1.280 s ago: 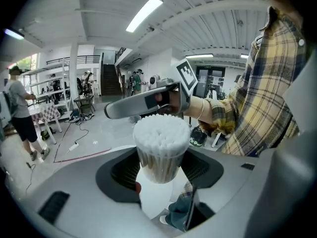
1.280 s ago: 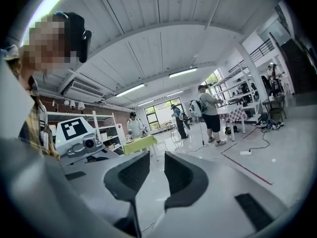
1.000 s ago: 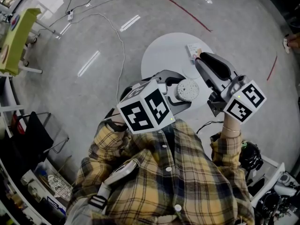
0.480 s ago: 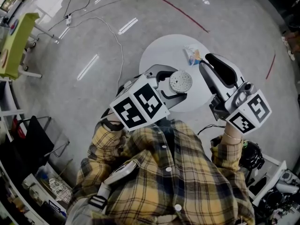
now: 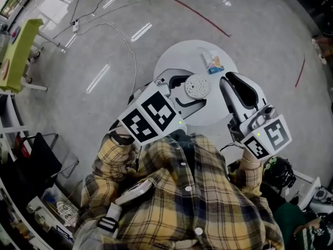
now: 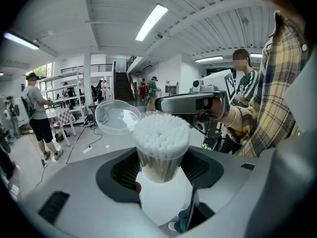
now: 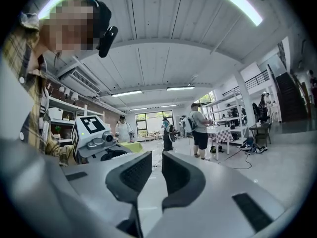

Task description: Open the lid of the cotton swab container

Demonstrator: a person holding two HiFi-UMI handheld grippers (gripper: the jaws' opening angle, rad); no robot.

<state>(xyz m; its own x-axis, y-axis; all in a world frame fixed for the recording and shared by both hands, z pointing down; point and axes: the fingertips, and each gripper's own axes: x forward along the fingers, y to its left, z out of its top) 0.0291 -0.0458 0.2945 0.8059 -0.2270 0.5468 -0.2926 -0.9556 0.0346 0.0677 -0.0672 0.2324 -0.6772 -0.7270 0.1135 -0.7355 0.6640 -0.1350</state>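
The left gripper (image 5: 191,91) has carried the swab container (image 6: 162,143) further over the surface (image 5: 171,61); the right gripper (image 5: 229,80) has backed off.
The container stands clamped between the left gripper's wide-set jaws with its swab heads bare, so the opening looks done. The clear lid (image 6: 117,117) lies beyond it. The right gripper's jaws, narrow and empty, have just been closing.

Left tongs (image 6: 162,168) grip swab container (image 6: 161,143); right tongs (image 7: 156,175) just closing, empty, seemingly ajar.
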